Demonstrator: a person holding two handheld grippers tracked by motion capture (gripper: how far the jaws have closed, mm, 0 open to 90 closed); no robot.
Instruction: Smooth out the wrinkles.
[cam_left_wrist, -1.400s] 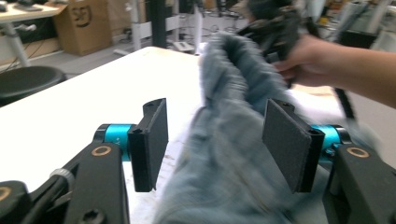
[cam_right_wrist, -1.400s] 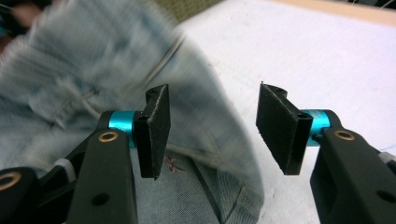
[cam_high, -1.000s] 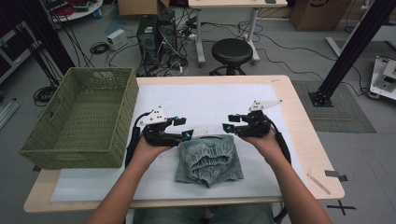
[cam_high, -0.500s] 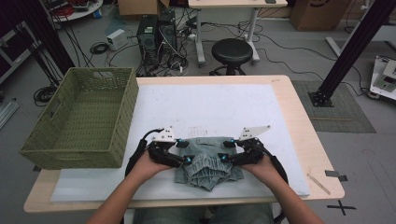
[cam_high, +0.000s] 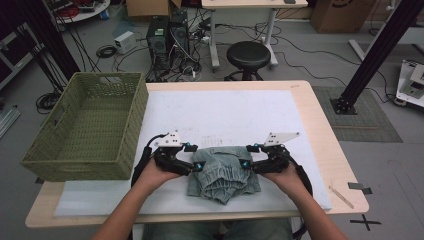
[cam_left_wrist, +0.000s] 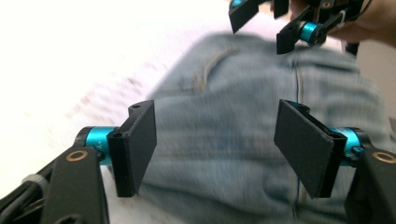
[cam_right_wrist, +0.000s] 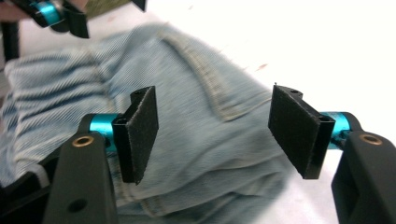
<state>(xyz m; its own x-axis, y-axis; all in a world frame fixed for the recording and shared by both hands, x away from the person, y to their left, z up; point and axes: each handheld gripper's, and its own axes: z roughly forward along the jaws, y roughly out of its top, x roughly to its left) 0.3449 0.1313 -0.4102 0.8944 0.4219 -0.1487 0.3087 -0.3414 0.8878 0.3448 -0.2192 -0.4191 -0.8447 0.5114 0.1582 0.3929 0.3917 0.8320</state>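
Folded denim shorts (cam_high: 224, 172) are laid at tabletop (cam_high: 310, 107) 6 o'clock. Left claw (cam_high: 197, 166) and right claw (cam_high: 244, 163) have just been opening, nothing clamped (likely released after folding).

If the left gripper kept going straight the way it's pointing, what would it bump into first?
Most likely the folded denim shorts: the left gripper has open jaws aimed right over the fabric. Beyond that sits the right gripper, though depth is hard to judge.
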